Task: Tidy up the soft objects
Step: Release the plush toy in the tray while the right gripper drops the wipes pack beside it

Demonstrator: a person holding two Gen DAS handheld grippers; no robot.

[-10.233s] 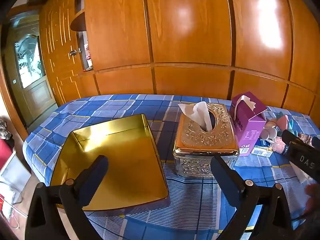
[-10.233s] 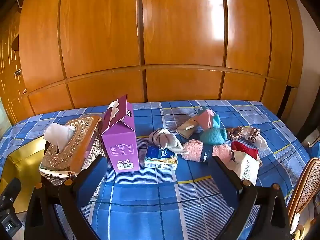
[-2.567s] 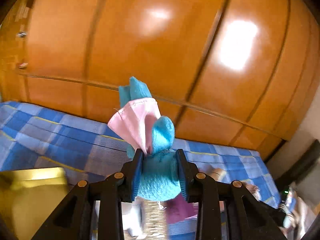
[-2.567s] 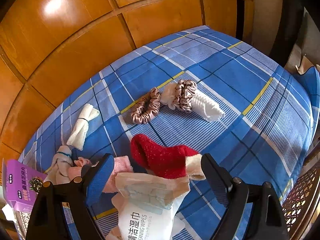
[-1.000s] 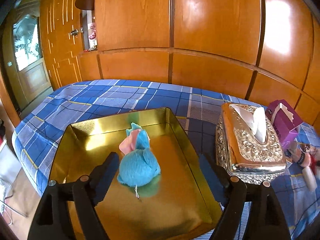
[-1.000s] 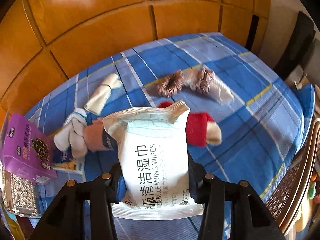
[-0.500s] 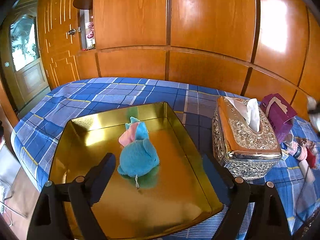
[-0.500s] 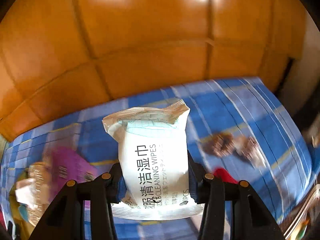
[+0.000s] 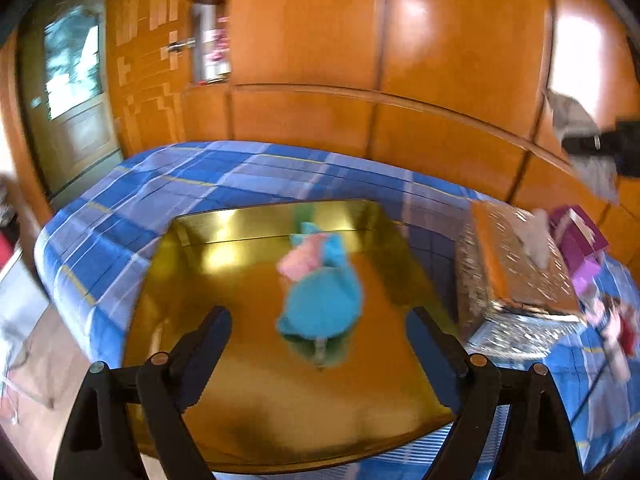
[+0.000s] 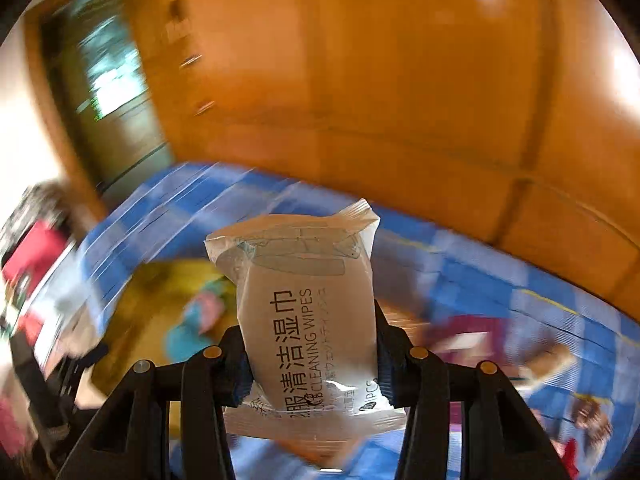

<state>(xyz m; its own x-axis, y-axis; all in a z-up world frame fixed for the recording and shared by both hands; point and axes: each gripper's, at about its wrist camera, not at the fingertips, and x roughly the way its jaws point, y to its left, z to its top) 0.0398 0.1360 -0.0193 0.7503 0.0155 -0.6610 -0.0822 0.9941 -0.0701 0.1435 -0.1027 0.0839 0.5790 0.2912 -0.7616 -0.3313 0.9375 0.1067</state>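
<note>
A blue and pink soft toy (image 9: 320, 292) lies in the gold tray (image 9: 240, 420) on the blue plaid table. My left gripper (image 9: 318, 332) is open and empty, just in front of the toy over the tray. My right gripper (image 10: 310, 356) is shut on a white pack of cleaning wipes (image 10: 308, 312) and holds it in the air. Behind the pack, blurred, are the tray (image 10: 144, 320) and the toy (image 10: 192, 328). The right gripper with the pack also shows at the far right of the left wrist view (image 9: 592, 148).
An ornate metal tissue box (image 9: 516, 276) stands right of the tray, with a purple carton (image 9: 580, 240) behind it. Small soft items (image 9: 616, 328) lie at the right table edge. Wooden wall panels run behind. The table's left edge drops to the floor.
My right gripper has swung left with the wipes pack, from over the right side of the table toward the tray. My left gripper has shifted slightly; both views are motion-blurred.
</note>
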